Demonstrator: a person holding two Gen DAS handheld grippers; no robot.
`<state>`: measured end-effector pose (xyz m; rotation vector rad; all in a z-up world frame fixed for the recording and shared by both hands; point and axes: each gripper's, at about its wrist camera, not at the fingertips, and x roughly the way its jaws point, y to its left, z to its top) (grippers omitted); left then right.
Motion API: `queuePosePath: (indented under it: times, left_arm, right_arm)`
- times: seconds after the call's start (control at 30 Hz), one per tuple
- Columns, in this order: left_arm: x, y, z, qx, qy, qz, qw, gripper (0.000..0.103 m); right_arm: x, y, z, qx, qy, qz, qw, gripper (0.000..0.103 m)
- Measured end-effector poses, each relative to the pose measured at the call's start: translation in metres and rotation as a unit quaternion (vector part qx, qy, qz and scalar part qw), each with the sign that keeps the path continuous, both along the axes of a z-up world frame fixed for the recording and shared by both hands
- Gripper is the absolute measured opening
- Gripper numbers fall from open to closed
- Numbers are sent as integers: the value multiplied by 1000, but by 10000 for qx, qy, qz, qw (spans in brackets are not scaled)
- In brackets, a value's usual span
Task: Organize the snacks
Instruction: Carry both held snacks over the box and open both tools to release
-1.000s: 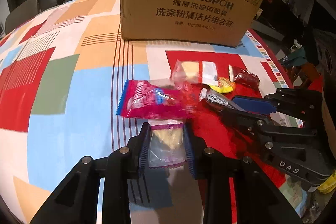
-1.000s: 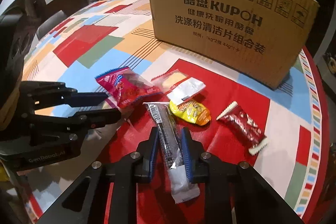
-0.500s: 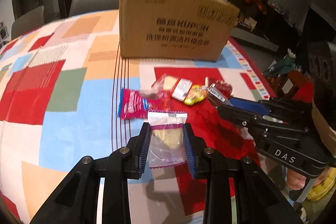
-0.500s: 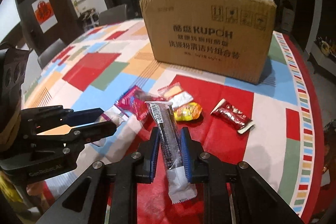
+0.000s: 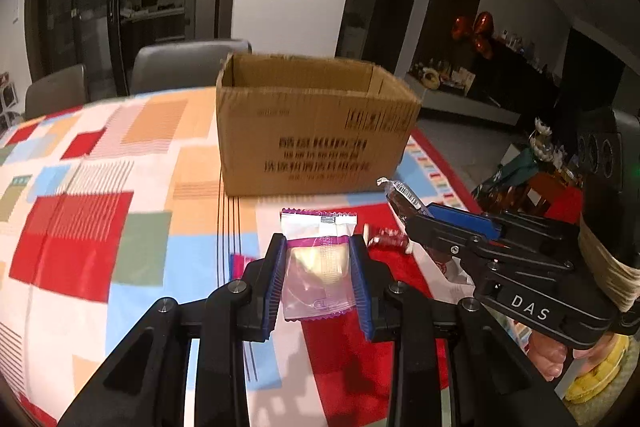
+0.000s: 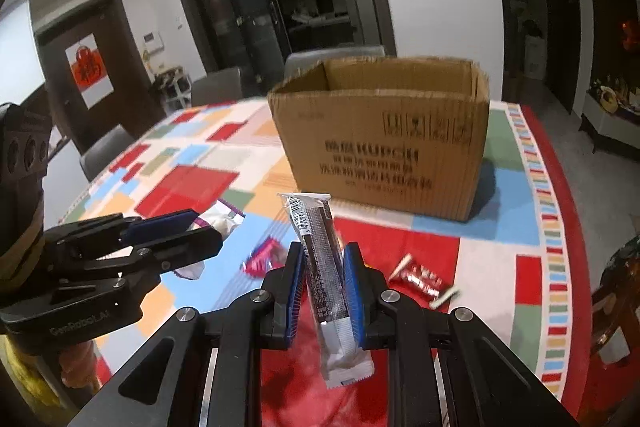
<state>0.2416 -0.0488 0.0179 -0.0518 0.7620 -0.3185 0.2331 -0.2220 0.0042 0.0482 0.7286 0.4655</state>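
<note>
Both tongs went up w/ their snacks: left tongs [image 5: 319, 277] clenched on clear wafer packet [image 5: 318, 259], right tongs [image 6: 322, 291] on dark bar [image 6: 320, 259], so I can clear cardboard box [image 6: 380, 143] rim; red candy [image 6: 420, 279] waits on counter [image 6: 520, 227].

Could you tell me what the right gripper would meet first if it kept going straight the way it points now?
Probably the cardboard box: the right gripper, shut on a dark snack bar, aims at the box's printed front, though it tilts downward, so it might meet the tablecloth first.
</note>
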Motion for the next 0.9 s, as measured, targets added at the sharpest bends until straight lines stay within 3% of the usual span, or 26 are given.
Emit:
queuePosePath:
  times: [0.5,0.9]
  left_arm:
    - [41,-4,51,-56,-610,-23,9981,31]
    - [94,-8,68,-28,-837,-72,9965,31]
  right_arm:
    - [32,-7,54,230,-562,-257,9978,21]
    - [75,-11,73,209,-752,-334,9964,21]
